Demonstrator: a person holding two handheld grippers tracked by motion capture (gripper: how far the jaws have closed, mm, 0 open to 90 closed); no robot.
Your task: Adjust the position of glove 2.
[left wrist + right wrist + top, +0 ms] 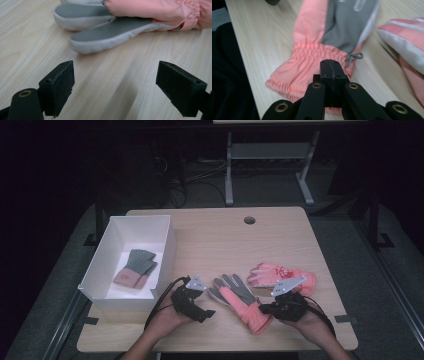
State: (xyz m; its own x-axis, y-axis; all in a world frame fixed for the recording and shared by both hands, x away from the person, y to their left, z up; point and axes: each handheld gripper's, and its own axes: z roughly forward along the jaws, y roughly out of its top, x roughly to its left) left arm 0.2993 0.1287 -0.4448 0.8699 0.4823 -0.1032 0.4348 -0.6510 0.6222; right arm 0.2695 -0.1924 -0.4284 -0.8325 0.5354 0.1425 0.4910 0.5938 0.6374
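My right claw (331, 72) is clenched on the cuff of the near glove (240, 297); my left claw (115, 86) gapes, released, just short of its grey fingers. A second glove (280, 272) lies beyond on the tabletop (210, 235); farther left, a box (167, 247) holds another.

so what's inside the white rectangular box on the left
A grey and pink knitted glove lies on the floor of the white rectangular box. The near wall hides the strip of floor right behind it.

Glove cuff (294, 75) partly hidden behind right hand-held gripper (331, 72)
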